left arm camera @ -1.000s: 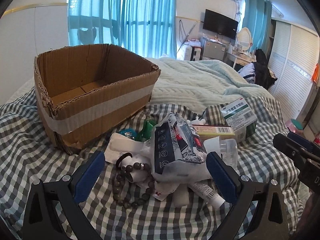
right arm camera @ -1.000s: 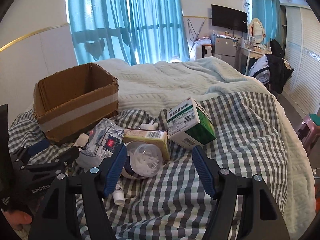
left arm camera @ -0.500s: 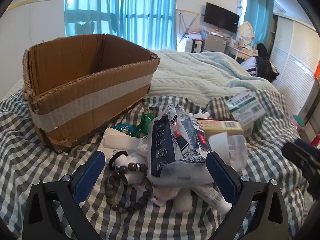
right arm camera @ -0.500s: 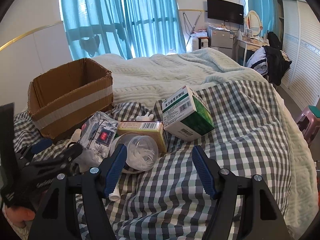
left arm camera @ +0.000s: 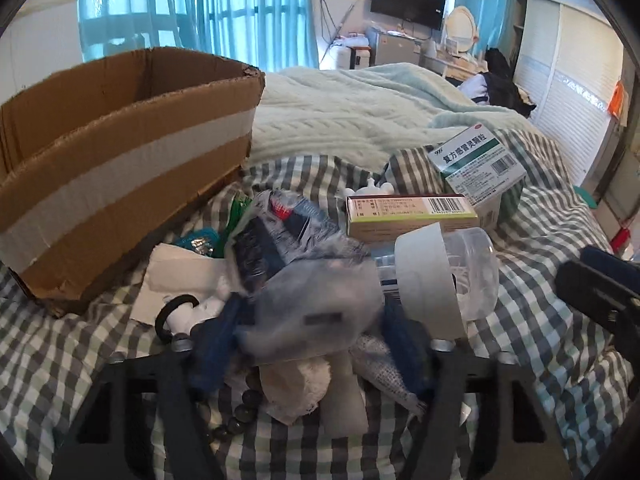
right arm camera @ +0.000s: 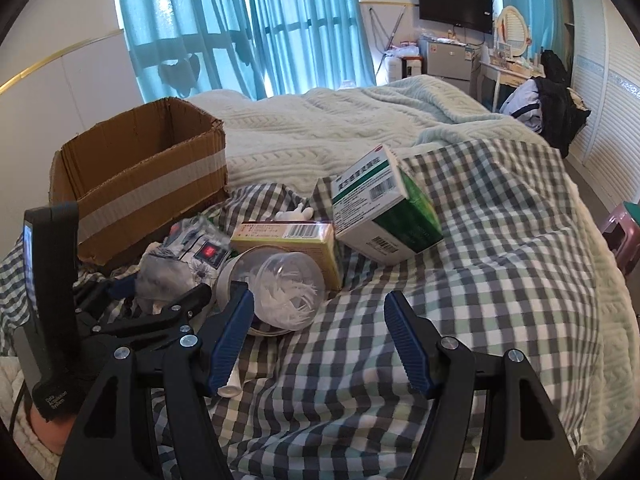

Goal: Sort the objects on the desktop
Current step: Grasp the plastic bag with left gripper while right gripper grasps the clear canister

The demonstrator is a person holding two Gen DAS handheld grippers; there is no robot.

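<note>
A bed takes up most of both views, its pale knitted blanket (right arm camera: 340, 128) behind and a checked sheet (right arm camera: 500, 264) in front, where everything lies. The biggest thing on the sheet is the open cardboard box (left arm camera: 120, 152) with a white tape band, standing at the left of the heap. Next in size is the green-and-white medicine box (right arm camera: 380, 208), tilted, at the right end of the heap, and just in front of it lies a long yellowish carton (right arm camera: 288, 240) with a barcode on top. Touching that carton is a clear plastic tub (right arm camera: 280, 284) on its side, full of white sticks. Left of the tub sits a soft printed packet (left arm camera: 316, 292), and the left gripper (left arm camera: 312, 344) has its blue pads pressed in on either side of it — clenched on the packet, which looks blurred in the left wrist view. The right gripper (right arm camera: 320, 332) hangs released over bare checked sheet, just beside the tub, its left pad (right arm camera: 232, 336) near the tub's rim. Smaller things lie under and around the packet: a white paper (left arm camera: 180, 276), a black hair tie (left arm camera: 176, 312), a string of dark beads (left arm camera: 240, 412) and a small white tube (right arm camera: 232, 380).
</note>
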